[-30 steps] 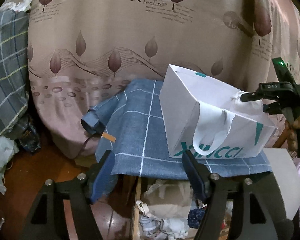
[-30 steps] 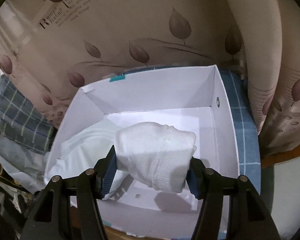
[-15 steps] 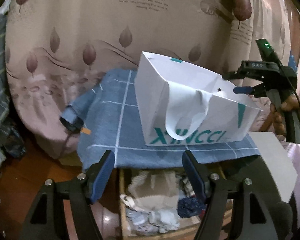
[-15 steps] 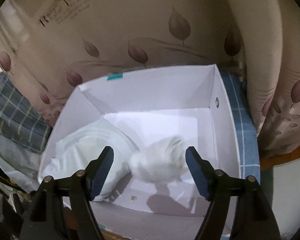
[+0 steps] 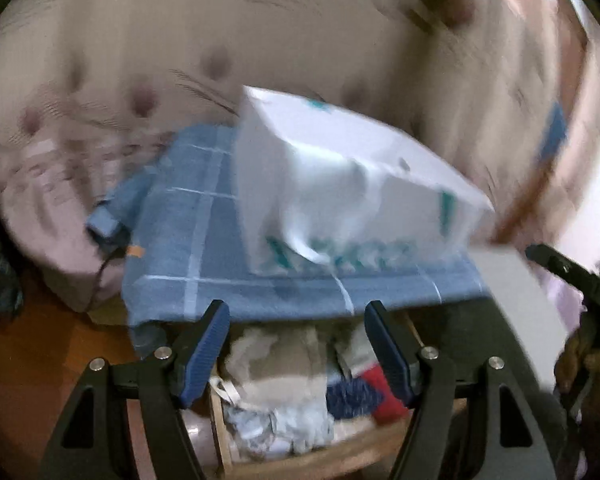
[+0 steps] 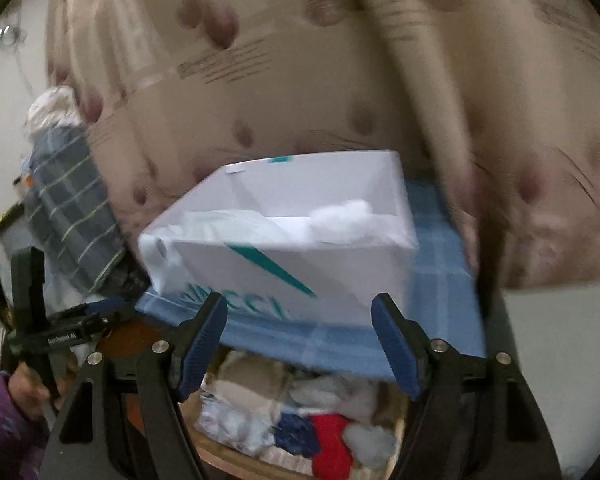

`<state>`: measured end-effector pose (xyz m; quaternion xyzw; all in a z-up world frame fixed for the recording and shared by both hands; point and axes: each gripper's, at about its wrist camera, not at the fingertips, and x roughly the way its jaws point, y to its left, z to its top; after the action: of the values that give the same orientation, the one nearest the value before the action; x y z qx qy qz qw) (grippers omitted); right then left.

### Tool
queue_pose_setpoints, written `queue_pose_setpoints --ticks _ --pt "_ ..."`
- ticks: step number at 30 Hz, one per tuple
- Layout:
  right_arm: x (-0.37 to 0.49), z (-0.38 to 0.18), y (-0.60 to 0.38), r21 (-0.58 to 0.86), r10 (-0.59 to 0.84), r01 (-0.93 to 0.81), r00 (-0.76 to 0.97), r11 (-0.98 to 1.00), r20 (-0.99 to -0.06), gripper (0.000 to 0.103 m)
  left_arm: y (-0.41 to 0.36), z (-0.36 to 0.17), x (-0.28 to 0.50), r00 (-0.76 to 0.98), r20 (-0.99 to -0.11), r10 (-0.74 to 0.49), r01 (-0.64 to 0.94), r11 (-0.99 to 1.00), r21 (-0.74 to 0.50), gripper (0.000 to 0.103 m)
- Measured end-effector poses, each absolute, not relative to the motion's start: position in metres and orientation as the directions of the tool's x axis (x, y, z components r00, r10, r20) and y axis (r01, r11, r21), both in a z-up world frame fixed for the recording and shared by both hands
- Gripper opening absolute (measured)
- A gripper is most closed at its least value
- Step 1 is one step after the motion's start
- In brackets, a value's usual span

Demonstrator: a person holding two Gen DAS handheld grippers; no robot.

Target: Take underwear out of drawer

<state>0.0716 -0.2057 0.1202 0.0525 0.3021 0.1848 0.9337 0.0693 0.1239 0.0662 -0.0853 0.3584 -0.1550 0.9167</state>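
Here, both grippers hang open over the drawer of underwear, nothing between their pads.

Left wrist view: the left gripper [image 5: 296,350] sits at the lower centre with its jaws wide apart and empty, and below it the open drawer [image 5: 220,432] holds a jumble of underwear [image 5: 284,384] in beige, white, navy and red. Above, a white paper bag [image 5: 340,188] stands on a blue checked cloth [image 5: 196,256], the leaf-print curtain [image 5: 260,32] behind; everything is blurred. At the right edge a hand [image 5: 580,364] holds the other tool.

Right wrist view: the right gripper [image 6: 300,344], whose jaws have just been opening, is spread and empty at the lower centre. The underwear [image 6: 300,412] lies in the drawer [image 6: 236,454] beneath it. A white garment [image 6: 344,218] rests inside the bag [image 6: 300,264] at mid-frame, clear of the gripper. At lower left a purple sleeve [image 6: 0,428] shows.
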Motion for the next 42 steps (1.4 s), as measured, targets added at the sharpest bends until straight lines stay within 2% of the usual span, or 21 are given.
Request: queue_pose_setpoints --ticks 4,7,8,9,11,14,18,26,32,37,42 --pt "0.057 0.090 -0.232 0.201 0.305 -0.229 0.744 0.952 -0.595 0.072 0.075 0.054 0.062 0.610 -0.708 -0.355 0.371 0.918 -0.141 0.072" --pt "0.046 0.083 -0.244 0.230 0.313 -0.216 0.744 0.949 -0.590 0.074 0.049 0.041 0.058 0.566 -0.754 -0.334 0.435 0.898 -0.071 0.072" --pt "0.042 0.088 -0.245 0.231 0.326 -0.234 0.761 0.944 -0.560 0.074 0.042 0.036 0.059 0.544 -0.774 -0.323 0.446 0.893 -0.059 0.072" --pt "0.039 0.089 -0.246 0.232 0.331 -0.240 0.773 0.943 -0.542 0.082 0.039 0.030 0.061 0.529 -0.790 -0.310 0.446 0.894 -0.052 0.072" --pt "0.038 0.087 -0.245 0.226 0.328 -0.242 0.775 0.944 -0.540 0.089 0.035 0.016 0.070 0.459 -0.843 -0.281 0.440 0.896 -0.059 0.072" --pt "0.037 0.088 -0.243 0.236 0.349 -0.260 0.773 0.936 -0.531 0.089 0.034 -0.013 0.088 0.326 -0.915 -0.238 0.384 0.918 -0.101 0.072" --pt "0.036 0.088 -0.248 0.261 0.371 -0.271 0.774 0.927 -0.513 0.089 0.031 -0.054 0.106 0.181 -0.964 -0.195 0.307 0.942 -0.133 0.072" --pt "0.033 0.088 -0.257 0.300 0.401 -0.282 0.773 0.911 -0.491 0.090 0.020 -0.110 0.122 0.072 -0.997 -0.022 0.269 0.963 -0.002 0.072" --pt "0.034 0.088 -0.261 0.329 0.419 -0.285 0.773 0.900 -0.477 0.093 0.021 -0.130 0.129 0.014 -1.000 -0.005 0.244 0.970 -0.002 0.072" --pt "0.033 0.088 -0.260 0.330 0.426 -0.293 0.770 0.897 -0.475 0.093 0.023 -0.144 0.133 -0.048 -0.997 -0.055 0.212 0.975 -0.064 0.072" --pt "0.033 0.088 -0.261 0.331 0.425 -0.291 0.770 0.898 -0.476 0.094 0.006 -0.141 0.129 -0.033 -0.994 -0.101 0.295 0.950 -0.106 0.072"
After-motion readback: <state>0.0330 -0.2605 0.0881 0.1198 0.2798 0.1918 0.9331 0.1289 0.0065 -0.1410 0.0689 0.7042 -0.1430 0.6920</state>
